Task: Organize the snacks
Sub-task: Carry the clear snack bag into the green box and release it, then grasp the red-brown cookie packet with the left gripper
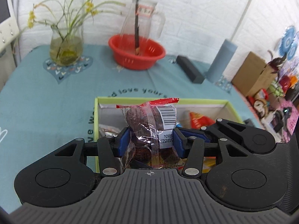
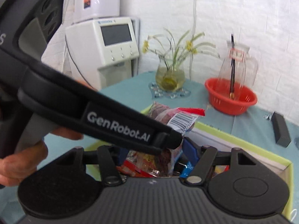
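Left gripper (image 1: pixel 149 140): blue pads clamped on a clear snack bag (image 1: pixel 149 123) of dark round pieces, held upright above the near left part of the green-rimmed box (image 1: pixel 96 115). The bag's red seal and barcode label face up.

Right gripper (image 2: pixel 155 156): largely masked by the left tool's black body. Packets lie between its blue fingers (image 2: pixel 190 149), but a grip cannot be confirmed.

The box sits on the teal tablecloth (image 1: pixel 46 102) and contains further snack packets (image 1: pixel 198 120).

Far side, left to right: glass vase (image 1: pixel 65 46) with yellow flowers, red basket (image 1: pixel 137 53) holding a glass pitcher (image 1: pixel 142 22), dark block (image 1: pixel 190 69).
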